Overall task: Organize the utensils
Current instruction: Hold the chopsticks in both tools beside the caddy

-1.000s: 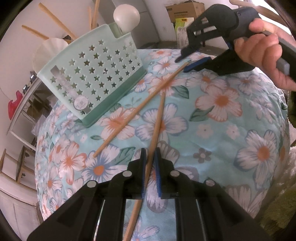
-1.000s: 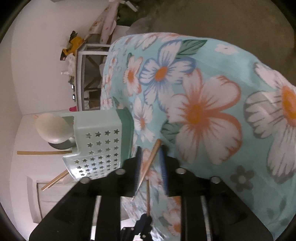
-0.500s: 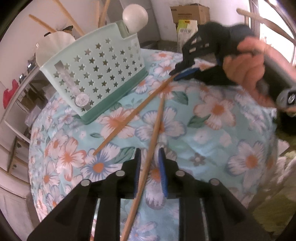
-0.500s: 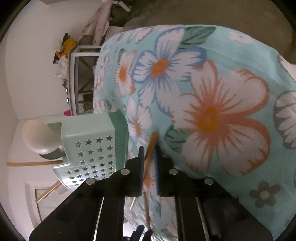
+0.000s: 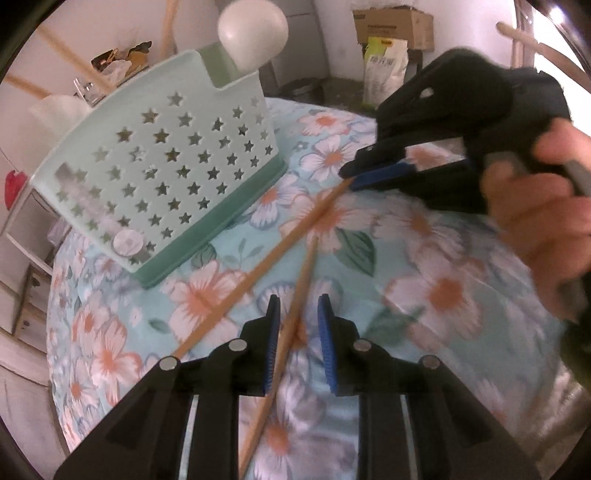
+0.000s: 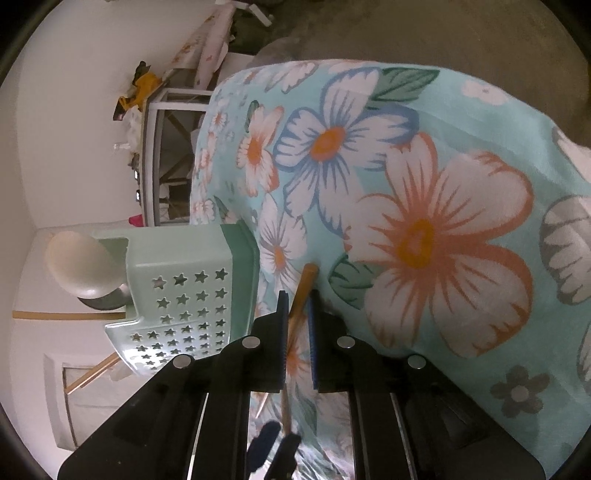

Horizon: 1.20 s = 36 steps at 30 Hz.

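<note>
Two wooden chopsticks lie on the floral tablecloth (image 5: 424, 277). The near chopstick (image 5: 295, 295) runs between the fingers of my left gripper (image 5: 299, 306), whose jaws stand apart with a gap around the stick. The long chopstick (image 5: 258, 269) slants up to the right, where my right gripper (image 5: 360, 173) is shut on its end. In the right wrist view that gripper (image 6: 298, 295) pinches this chopstick (image 6: 304, 284) between its blue pads. A mint basket (image 5: 166, 177) with star holes stands at the left and holds a white spoon (image 5: 253, 33) and more chopsticks (image 5: 66, 59).
A person's hand (image 5: 535, 206) grips the right tool. The basket (image 6: 192, 295) stands close to the left of the right gripper. A cardboard box (image 5: 391, 26) and a bag sit on the floor behind the table. A white rack (image 6: 173, 155) stands past the table's far edge.
My left gripper's jaws have widened around the near chopstick and it has moved toward the basket. The right gripper's jaws have closed on the long chopstick's end.
</note>
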Tool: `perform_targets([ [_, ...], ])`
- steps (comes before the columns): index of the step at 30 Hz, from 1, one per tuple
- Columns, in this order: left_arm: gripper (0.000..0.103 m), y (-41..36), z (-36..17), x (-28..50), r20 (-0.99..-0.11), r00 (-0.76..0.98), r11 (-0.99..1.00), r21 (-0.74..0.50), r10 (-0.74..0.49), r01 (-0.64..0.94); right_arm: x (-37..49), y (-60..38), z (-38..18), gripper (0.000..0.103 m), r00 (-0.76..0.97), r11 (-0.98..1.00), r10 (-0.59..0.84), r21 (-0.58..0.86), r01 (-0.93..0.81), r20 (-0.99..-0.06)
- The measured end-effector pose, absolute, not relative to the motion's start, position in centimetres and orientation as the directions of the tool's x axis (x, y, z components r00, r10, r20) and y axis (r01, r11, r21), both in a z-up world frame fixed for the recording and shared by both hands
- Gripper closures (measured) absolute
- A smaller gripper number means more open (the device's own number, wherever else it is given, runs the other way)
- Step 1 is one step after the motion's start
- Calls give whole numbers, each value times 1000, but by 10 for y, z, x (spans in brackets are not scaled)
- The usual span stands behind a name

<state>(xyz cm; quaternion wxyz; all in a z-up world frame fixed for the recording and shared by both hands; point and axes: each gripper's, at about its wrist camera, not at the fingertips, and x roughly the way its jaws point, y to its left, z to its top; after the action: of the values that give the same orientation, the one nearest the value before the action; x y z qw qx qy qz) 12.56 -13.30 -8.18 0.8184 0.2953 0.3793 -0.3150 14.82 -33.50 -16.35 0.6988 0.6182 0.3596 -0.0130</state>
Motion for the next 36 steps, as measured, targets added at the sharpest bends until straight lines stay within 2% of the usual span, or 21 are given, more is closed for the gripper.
perform_targets([
  [9, 83, -139, -86, 138, -811, 510, 660, 218, -287, 719, 148, -332, -159, 93, 733, 238, 440, 854, 462, -519],
  [11, 86, -138, -86, 138, -811, 501, 660, 201, -302, 723, 145, -331, -155, 84, 732, 226, 450, 858, 461, -512],
  [15, 90, -138, -87, 138, -809, 496, 661, 189, -314, 726, 151, -328, -155, 74, 717, 204, 471, 854, 478, -514],
  [22, 93, -133, -88, 139, -811, 481, 660, 165, -332, 733, 164, -324, -153, 73, 709, 211, 450, 836, 507, -543],
  [27, 94, -132, -87, 139, -809, 484, 656, 168, -334, 735, 170, -323, -151, 76, 707, 237, 425, 823, 516, -565],
  [30, 94, -133, -87, 136, -807, 486, 653, 172, -335, 737, 172, -323, -153, 82, 706, 240, 414, 817, 525, -575],
  [34, 94, -132, -87, 136, -804, 487, 653, 171, -340, 738, 176, -322, -156, 96, 702, 259, 401, 808, 529, -589],
  [36, 94, -132, -87, 135, -804, 485, 656, 163, -344, 737, 176, -324, -158, 97, 707, 252, 408, 816, 520, -577],
])
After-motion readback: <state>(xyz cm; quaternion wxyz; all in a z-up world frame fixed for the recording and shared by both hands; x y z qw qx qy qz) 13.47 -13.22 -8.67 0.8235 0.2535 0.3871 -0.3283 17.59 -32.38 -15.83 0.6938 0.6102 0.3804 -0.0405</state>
